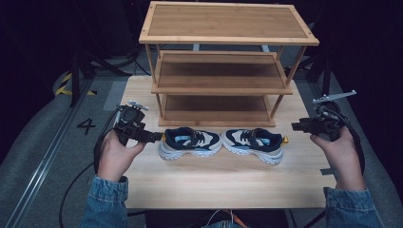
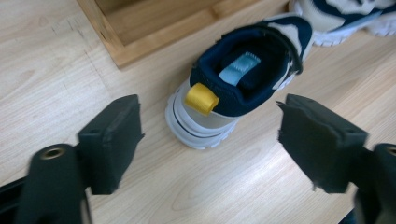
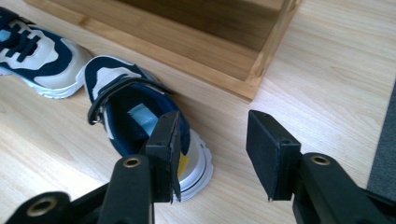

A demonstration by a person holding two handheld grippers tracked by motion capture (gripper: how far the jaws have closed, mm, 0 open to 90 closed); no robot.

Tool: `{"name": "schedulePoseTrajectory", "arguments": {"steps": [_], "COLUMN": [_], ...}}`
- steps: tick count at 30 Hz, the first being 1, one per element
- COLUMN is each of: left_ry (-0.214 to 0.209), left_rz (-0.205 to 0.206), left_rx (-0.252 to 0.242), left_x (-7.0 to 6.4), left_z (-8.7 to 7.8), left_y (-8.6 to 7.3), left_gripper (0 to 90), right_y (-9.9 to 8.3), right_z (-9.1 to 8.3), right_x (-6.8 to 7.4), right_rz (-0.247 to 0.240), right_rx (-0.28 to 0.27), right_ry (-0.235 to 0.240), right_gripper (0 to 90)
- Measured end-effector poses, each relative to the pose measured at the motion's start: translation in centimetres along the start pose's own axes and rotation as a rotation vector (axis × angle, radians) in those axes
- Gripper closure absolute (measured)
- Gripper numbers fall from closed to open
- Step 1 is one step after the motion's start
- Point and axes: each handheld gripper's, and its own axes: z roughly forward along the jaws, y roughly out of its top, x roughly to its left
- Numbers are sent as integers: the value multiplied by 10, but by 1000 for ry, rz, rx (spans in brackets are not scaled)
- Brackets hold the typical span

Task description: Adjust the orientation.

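Two navy, beige and white sneakers lie toe to toe on the wooden table, in front of a three-shelf bamboo rack. The left shoe points its heel and yellow pull tab at my left gripper, which is open wide just short of the heel. My right gripper is also open and empty. It hovers just right of the right shoe's heel, with one jaw in front of the heel.
All three shelves of the rack hold nothing, and its base stands close behind the shoes. Bare table lies in front of the shoes. On the floor to the left are a painted "4" and yellow-black tape.
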Motion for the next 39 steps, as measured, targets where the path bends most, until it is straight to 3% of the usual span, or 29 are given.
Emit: {"name": "schedulePoseTrajectory", "arguments": {"steps": [3, 6, 9, 15, 20, 23, 25, 28, 33, 39], "left_ry": [28, -10, -14, 15, -19, -25, -52, -54, -28, -52], "left_rz": [6, -4, -18, 14, 42, 60, 65, 72, 92, 64], "left_rx": [12, -3, -2, 13, 21, 14, 17, 34, 88, 127], "left_x": [-3, -2, -2, -4, -7, -10, -10, -11, -10, 1], "left_z": [3, 0, -3, -2, -1, 1, 4, 10, 22, 34], "left_y": [1, 1, 1, 1, 3, 6, 9, 13, 17, 19], "left_gripper": [206, 353, 460, 523, 588, 586, 525, 488, 483, 469], "right_y": [-1, -2, -4, -4, -3, -3, -5, -9, -14, -18], "right_z": [0, 0, 0, 4, 8, 10, 11, 9, 4, 2], "right_x": [1, -2, -3, 0, 4, 5, 5, 4, 2, 3], "right_rz": [4, 12, 18, 9, -12, -20, -32, -31, -11, -21], "right_rx": [11, 18, 24, 36, 44, 48, 47, 52, 48, 48], "right_ry": [1, 1, 1, 6, 10, 11, 2, -4, -14, -24], "right_gripper": [544, 542, 539, 529, 518, 502, 494, 492, 491, 484]}}
